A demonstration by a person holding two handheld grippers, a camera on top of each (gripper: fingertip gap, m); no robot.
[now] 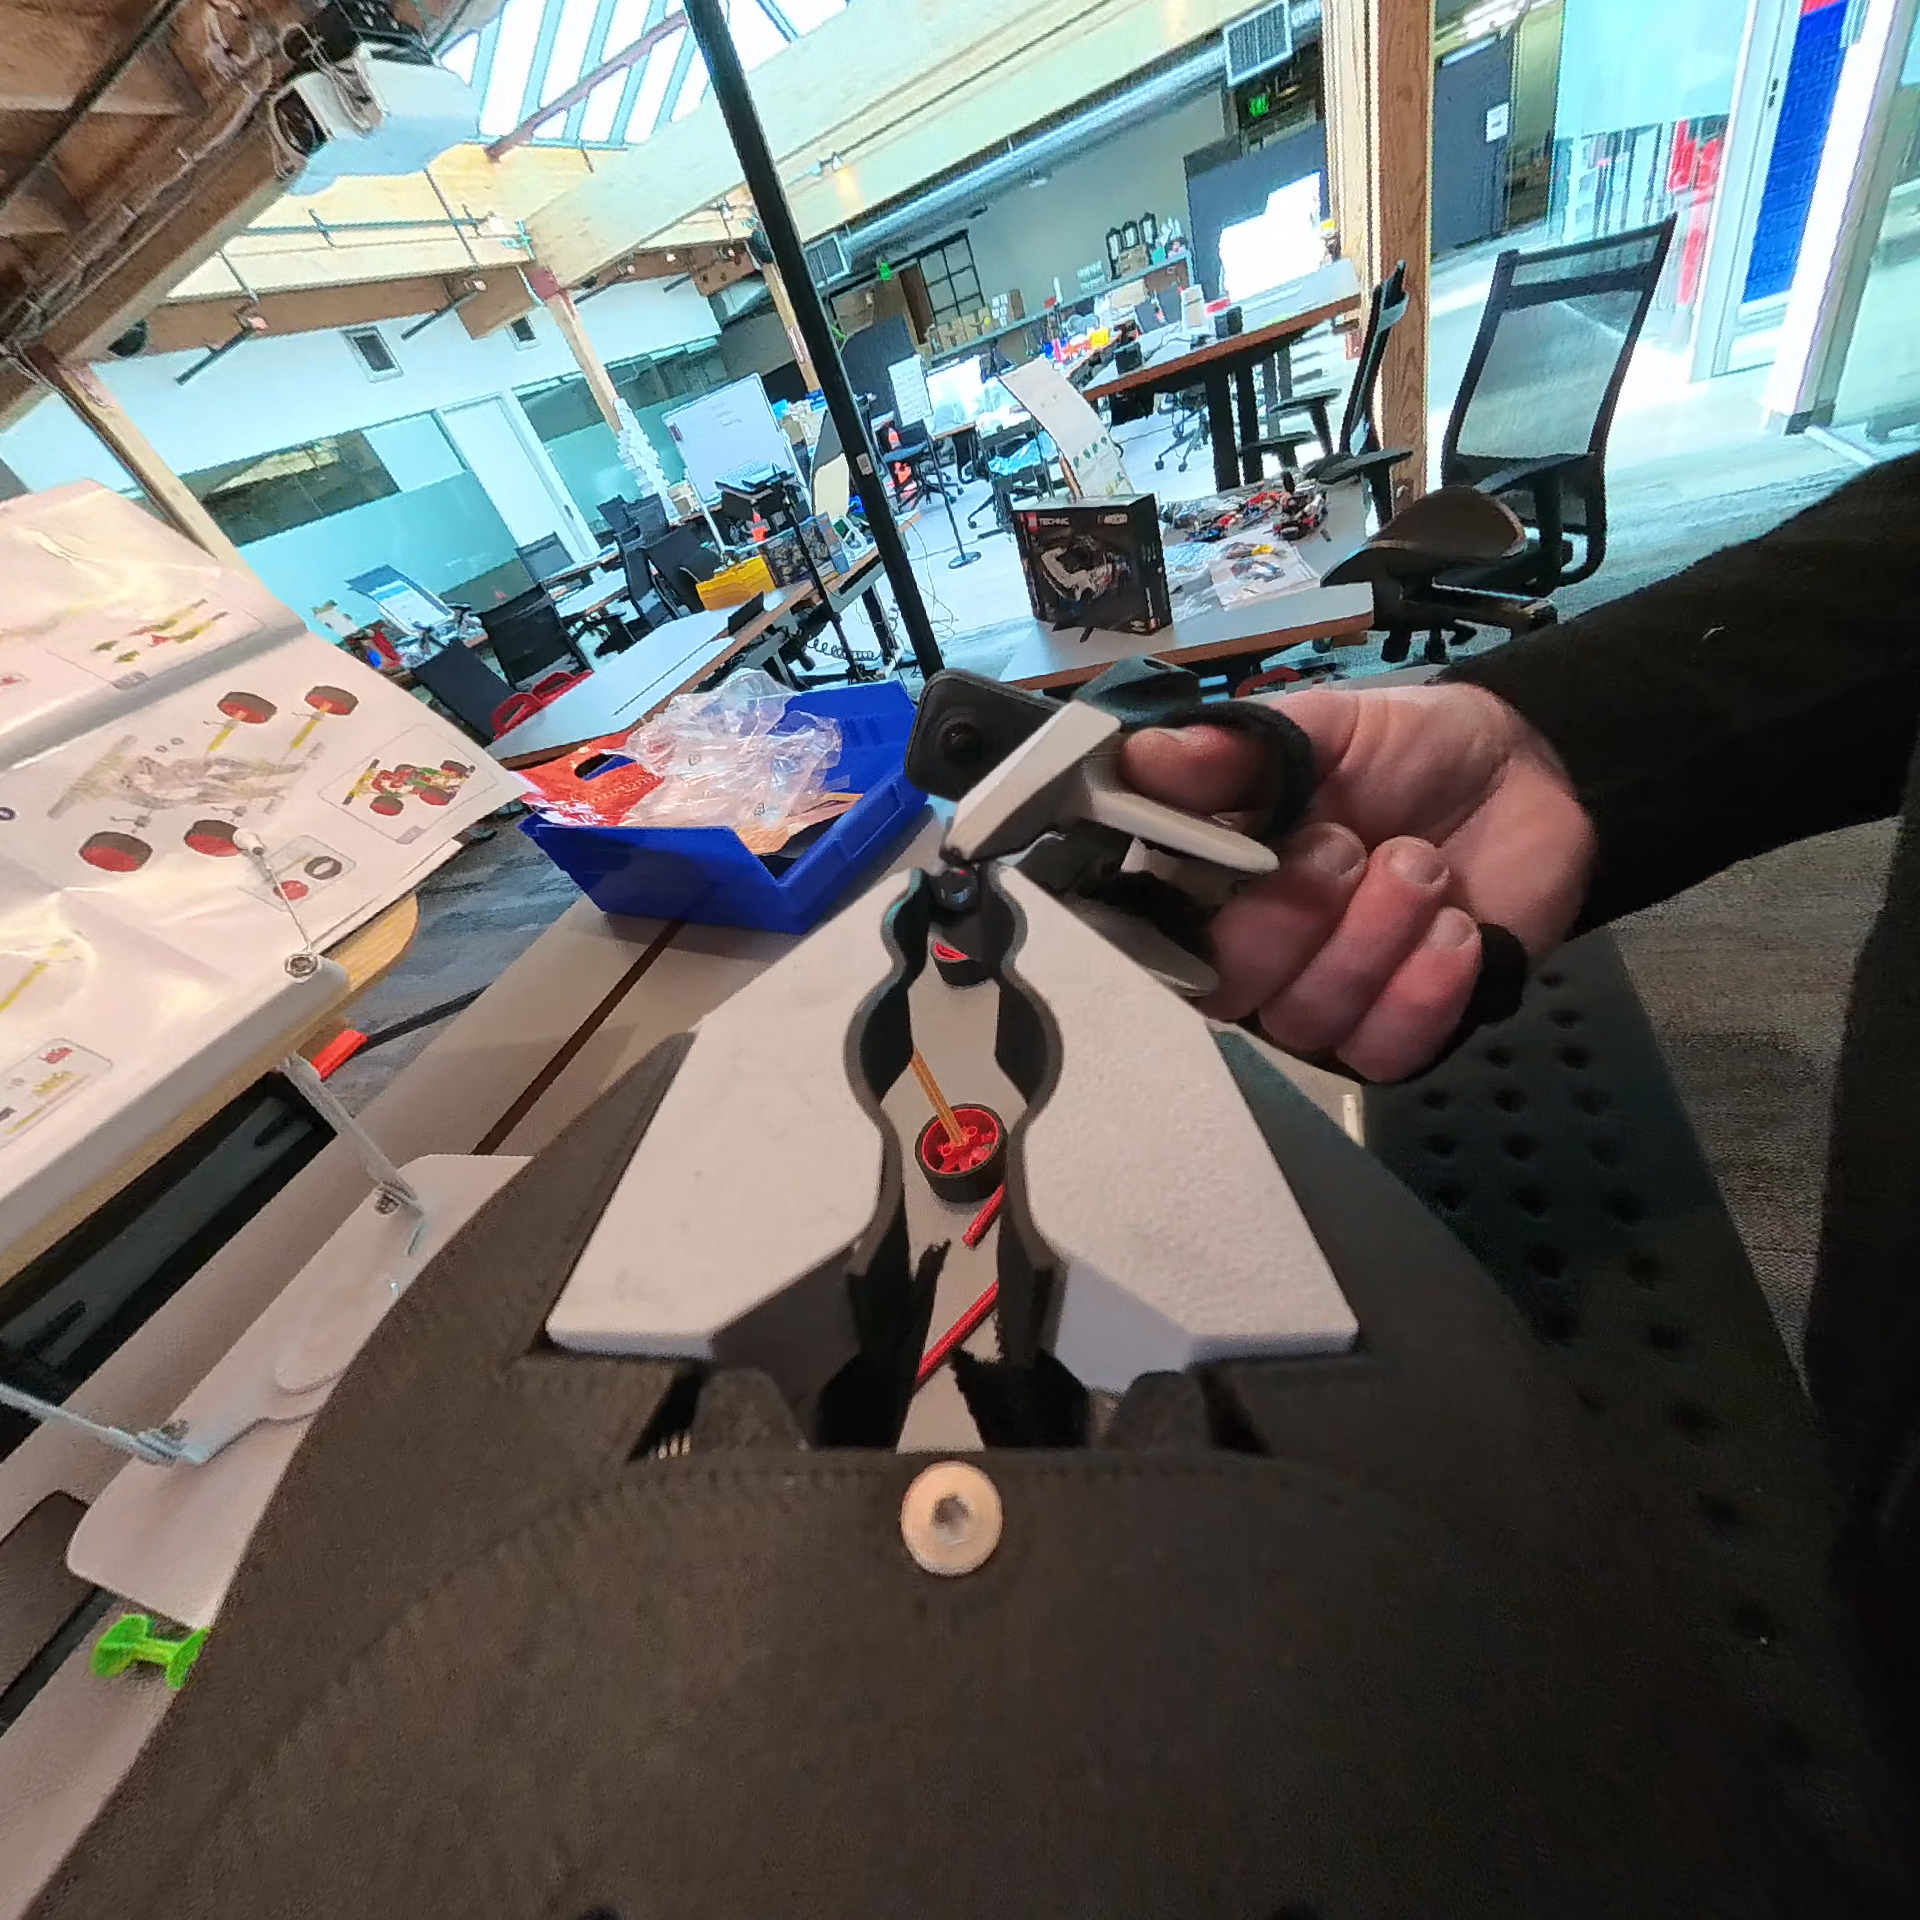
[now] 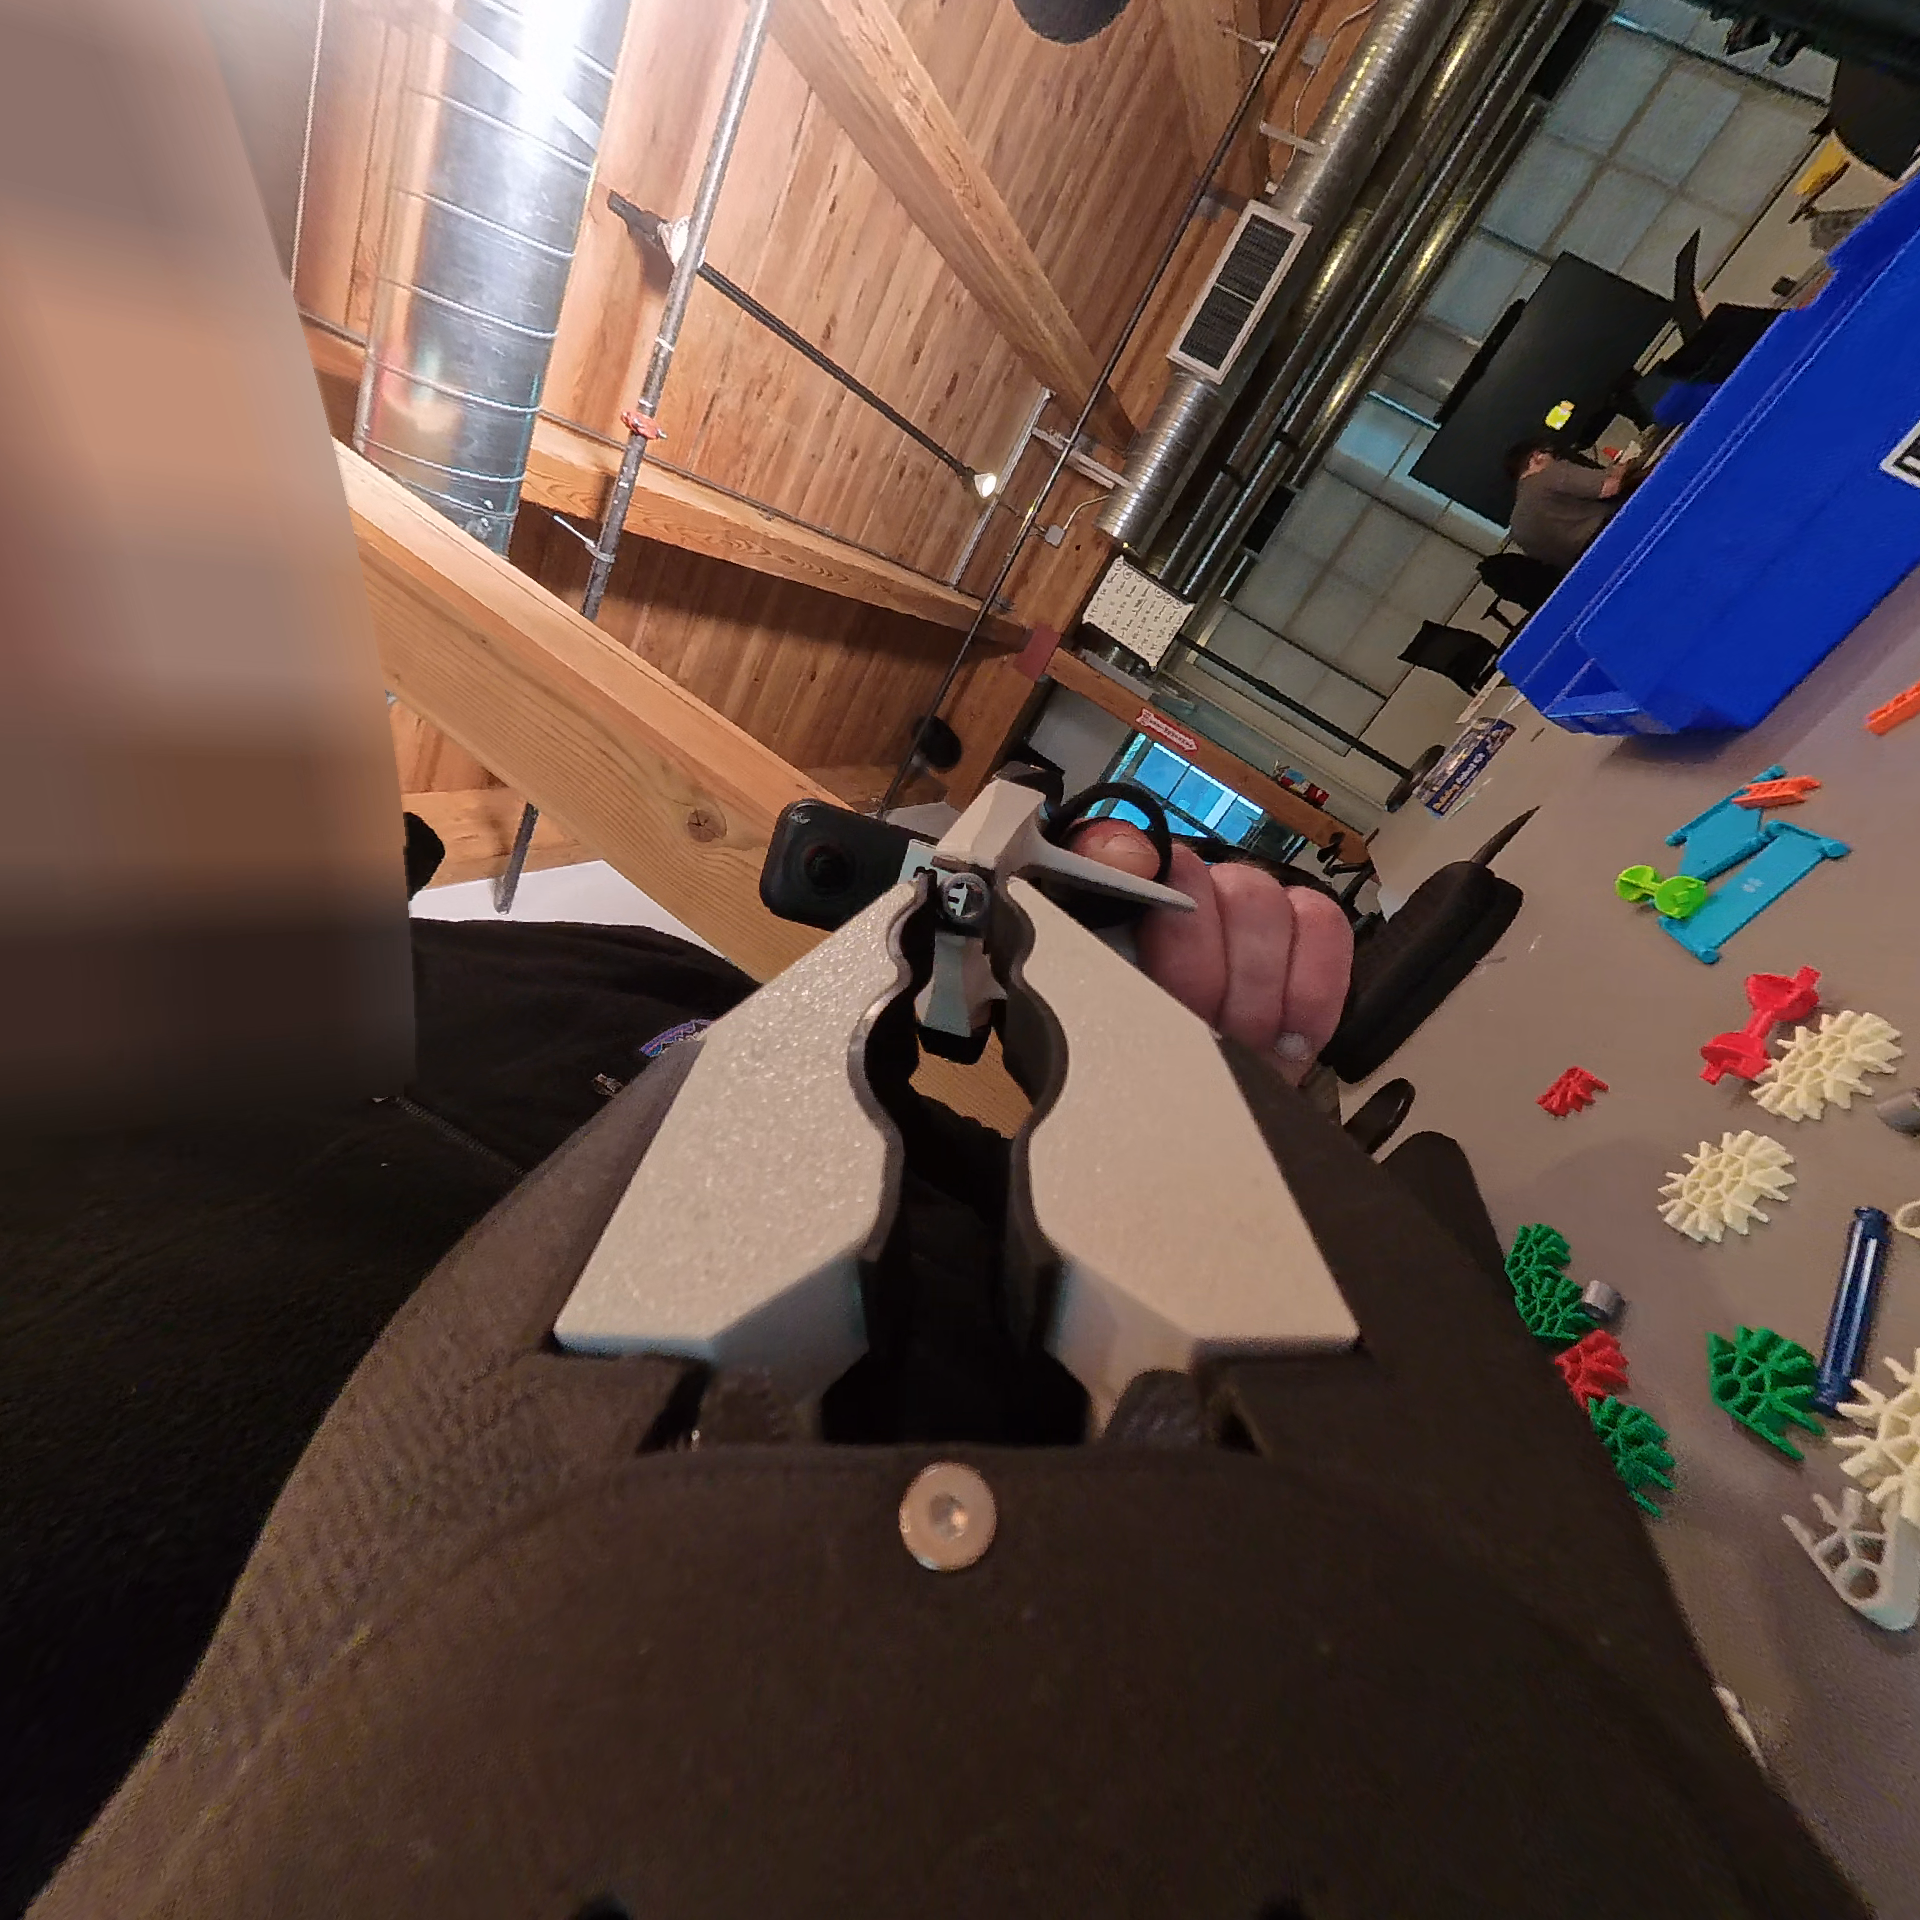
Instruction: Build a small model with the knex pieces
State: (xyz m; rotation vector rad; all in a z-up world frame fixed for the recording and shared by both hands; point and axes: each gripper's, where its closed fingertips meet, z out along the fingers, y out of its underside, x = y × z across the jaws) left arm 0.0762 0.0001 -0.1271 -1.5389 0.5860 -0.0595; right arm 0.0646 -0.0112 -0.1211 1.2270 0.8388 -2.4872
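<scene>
The left tongs (image 1: 951,894) are drawn narrow, their tips closed on a small black round piece (image 1: 952,889). It is held in the air over the table (image 1: 582,997), just on the near side of the blue bin (image 1: 727,862). The right tongs (image 2: 956,902) come in from the far side, gripped by a hand (image 1: 1351,883), and are pinched narrow on the same piece. The two pairs meet tip to tip. Which pair bears most of the load cannot be told.

On the table, nearer than the bin, lies a wheel with a red hub (image 1: 961,1148) on a thin tan rod (image 1: 930,1091). Two red rods (image 1: 956,1340) lie closer still. Crumpled clear wrap (image 1: 738,748) fills the bin, and an instruction sheet (image 1: 177,790) stands propped to its left. In the right wrist view, white, green and red toothed plastic connectors (image 2: 1725,1184) lie scattered on the table below the bin.

The black piece looks tiny, light and hard, perhaps with a rubbery rim. It would probably twist or pop out under an off-centre squeeze. The surest hold looks to be square across its rim, leaving its middle hole free.
</scene>
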